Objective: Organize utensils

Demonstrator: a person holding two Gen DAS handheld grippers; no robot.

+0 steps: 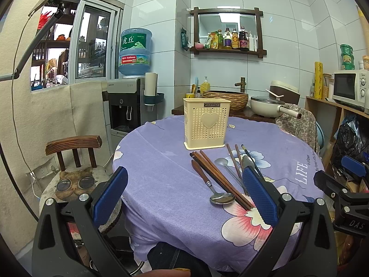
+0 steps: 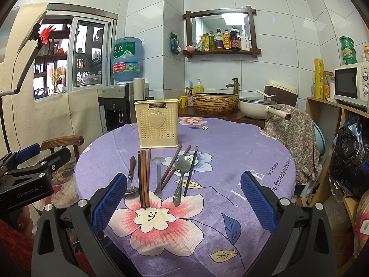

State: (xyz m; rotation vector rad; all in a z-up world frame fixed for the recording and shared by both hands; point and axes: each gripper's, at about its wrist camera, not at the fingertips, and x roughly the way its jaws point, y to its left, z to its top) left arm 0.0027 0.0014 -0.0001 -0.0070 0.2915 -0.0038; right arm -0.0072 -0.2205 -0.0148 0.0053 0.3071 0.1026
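Note:
A cream perforated utensil holder [image 1: 206, 124] with a heart stands upright on the round purple floral table [image 1: 166, 184]; it also shows in the right wrist view [image 2: 157, 124]. In front of it lie a wooden-handled spoon [image 1: 212, 184], brown chopsticks [image 1: 221, 177], a steel spoon [image 2: 158, 173], an ornate spoon [image 2: 181, 177] and a dark chopstick [image 2: 191, 170]. My left gripper [image 1: 184, 196] is open and empty at the table's near left edge. My right gripper [image 2: 182, 203] is open and empty over the near edge, short of the utensils.
A wooden chair with a cat cushion [image 1: 76, 180] stands left of the table. A draped chair [image 2: 293, 133] stands at the right. Behind are a water dispenser [image 1: 129, 106], a basin [image 1: 227, 99], a pot [image 1: 267, 108] and a shelf with a microwave [image 2: 352, 85].

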